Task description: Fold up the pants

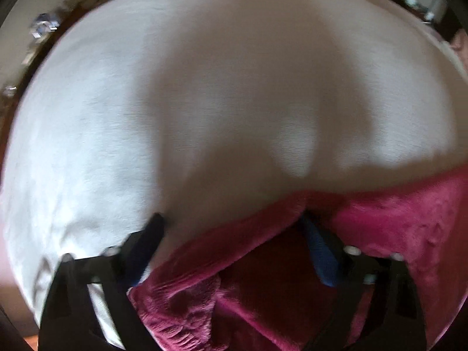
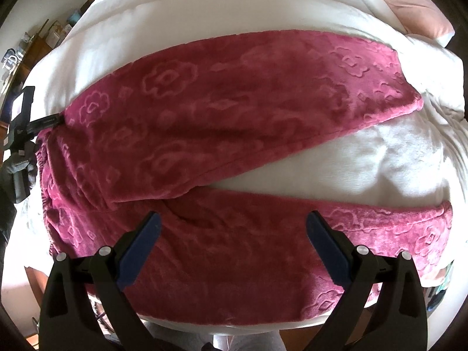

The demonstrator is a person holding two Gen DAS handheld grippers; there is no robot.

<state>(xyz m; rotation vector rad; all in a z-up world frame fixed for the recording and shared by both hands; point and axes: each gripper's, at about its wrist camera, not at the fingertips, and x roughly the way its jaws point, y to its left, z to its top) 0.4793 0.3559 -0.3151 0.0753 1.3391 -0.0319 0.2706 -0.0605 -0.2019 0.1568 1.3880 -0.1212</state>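
Pink fleece pants (image 2: 222,122) with an embossed flower pattern lie spread on a white bed cover (image 2: 351,161), both legs running to the right. My right gripper (image 2: 232,228) is open and hovers just above the near leg. My left gripper (image 1: 231,225) is open at the waistband (image 1: 380,219), with pink cloth lying between its fingers. In the right wrist view the left gripper (image 2: 49,121) shows at the far left, at the waist end of the pants. The left wrist view is blurred.
The white cover (image 1: 204,87) fills most of the left wrist view. A pink pillow (image 2: 415,8) lies at the far right corner. A wooden shelf with small items (image 2: 32,52) stands beyond the left edge. The near bed edge (image 2: 234,326) is just below my right gripper.
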